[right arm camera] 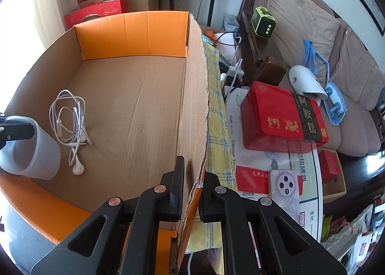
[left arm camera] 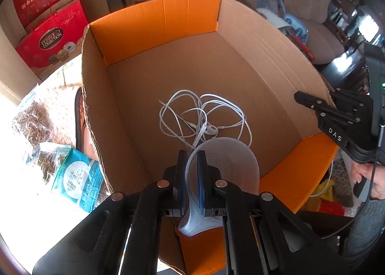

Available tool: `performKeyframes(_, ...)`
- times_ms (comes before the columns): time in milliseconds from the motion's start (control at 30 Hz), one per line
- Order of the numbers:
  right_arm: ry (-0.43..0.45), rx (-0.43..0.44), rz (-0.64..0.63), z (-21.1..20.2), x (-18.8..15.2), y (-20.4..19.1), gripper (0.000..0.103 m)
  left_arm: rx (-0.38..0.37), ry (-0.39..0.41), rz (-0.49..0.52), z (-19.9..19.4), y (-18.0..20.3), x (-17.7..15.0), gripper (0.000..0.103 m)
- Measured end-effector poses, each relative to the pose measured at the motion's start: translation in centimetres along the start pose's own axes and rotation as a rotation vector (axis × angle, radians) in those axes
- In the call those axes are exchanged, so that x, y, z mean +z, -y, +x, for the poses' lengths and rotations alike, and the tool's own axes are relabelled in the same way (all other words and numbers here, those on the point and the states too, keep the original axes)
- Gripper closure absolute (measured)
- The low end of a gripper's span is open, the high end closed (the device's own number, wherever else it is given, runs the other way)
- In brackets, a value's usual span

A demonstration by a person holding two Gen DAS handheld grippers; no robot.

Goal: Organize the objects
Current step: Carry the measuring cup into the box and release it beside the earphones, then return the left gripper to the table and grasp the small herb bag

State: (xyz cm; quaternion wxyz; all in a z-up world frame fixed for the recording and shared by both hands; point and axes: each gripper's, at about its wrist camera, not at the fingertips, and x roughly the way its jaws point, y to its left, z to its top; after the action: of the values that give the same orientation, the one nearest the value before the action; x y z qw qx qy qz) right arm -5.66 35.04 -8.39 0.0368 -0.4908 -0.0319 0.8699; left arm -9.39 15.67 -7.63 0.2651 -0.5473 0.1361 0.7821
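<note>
An open cardboard box with orange flaps fills the left wrist view. White wired earphones lie tangled on its floor. My left gripper is shut on the rim of a translucent plastic cup and holds it inside the box near the front wall. The cup and earphones also show in the right wrist view. My right gripper straddles the box's right wall with its jaws closed on the torn edge; it shows at the right in the left wrist view.
Right of the box lie a yellow checked cloth, a red tin, a pink phone and papers. A sofa stands behind. Left of the box are tea bags and red gift bags.
</note>
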Motion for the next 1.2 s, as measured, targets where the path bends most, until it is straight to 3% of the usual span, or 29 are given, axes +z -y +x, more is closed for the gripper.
performKeyframes(367,0.0,0.001,0.001,0.0,0.0,0.0,0.094,0.025,0.001,0.011,0.1,0.6,0.1,0.091)
performKeyframes(400,-0.001,0.002,0.002,0.0,0.0,0.0,0.094,0.03,0.006,0.007,0.0,0.5,0.2,0.088)
performKeyframes(433,-0.001,0.003,0.003,0.0,-0.1,-0.1,0.094,0.034,0.017,0.004,-0.4,0.5,0.2,0.078)
performKeyframes(467,-0.001,0.004,0.004,0.0,-0.1,0.0,0.094,0.04,0.032,-0.002,-0.8,0.4,0.3,0.06)
performKeyframes(533,-0.002,0.003,0.003,0.0,-0.1,0.0,0.094,0.038,0.081,-0.017,-2.1,0.0,0.4,0.042)
performKeyframes(633,-0.001,0.004,0.003,0.0,-0.2,-0.1,0.094,0.042,0.132,-0.038,-3.9,-1.0,0.8,0.04)
performKeyframes(767,-0.002,0.003,0.003,0.0,-0.1,0.0,0.094,0.023,0.181,-0.081,-6.0,-3.3,0.8,0.027)
performKeyframes(867,-0.002,0.003,0.004,0.0,-0.2,0.0,0.093,0.058,0.206,-0.103,-6.9,-5.0,0.7,0.021)
performKeyframes(1000,-0.002,0.003,0.003,0.1,-0.2,0.1,0.093,0.086,0.211,-0.167,-7.3,-7.9,0.1,0.019)
performKeyframes(1067,-0.003,0.003,0.004,0.1,-0.2,0.1,0.093,0.105,0.215,-0.206,-7.4,-9.5,-0.5,0.013)
performKeyframes(1200,-0.003,0.003,0.003,0.1,-0.2,0.0,0.093,0.094,0.211,-0.267,-7.3,-12.4,-1.4,0.009)
